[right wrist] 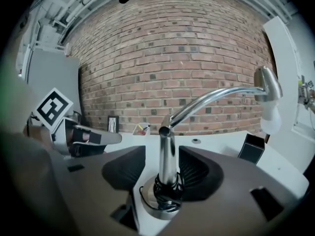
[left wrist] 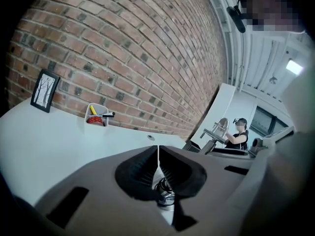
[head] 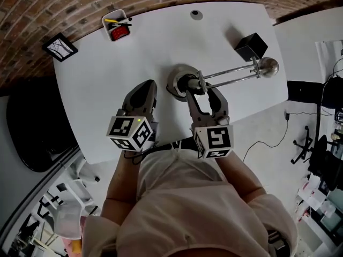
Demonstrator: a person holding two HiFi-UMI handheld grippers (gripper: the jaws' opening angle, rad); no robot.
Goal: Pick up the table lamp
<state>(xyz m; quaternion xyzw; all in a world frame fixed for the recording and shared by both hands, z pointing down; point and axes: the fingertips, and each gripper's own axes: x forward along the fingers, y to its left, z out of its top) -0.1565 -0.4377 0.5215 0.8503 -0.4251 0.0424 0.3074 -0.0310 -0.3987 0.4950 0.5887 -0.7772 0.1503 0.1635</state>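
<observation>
My right claw (right wrist: 163, 167) stands wide apart at the lower centre of its own view. It straddles the upright post of the table lamp (right wrist: 167, 141) without pressing on it. If I close off-centre, the smooth chrome may slip. The long arm reaches to the upper right with the lamp head (right wrist: 268, 85) at its end, and it could swing the lamp round or tip its base (head: 174, 79) on the table (head: 102, 84). The black cord (right wrist: 166, 190) coiled at the foot might snag a pad. My left claw (left wrist: 158, 156), jaws together and empty, sits near the base and gives no support.
</observation>
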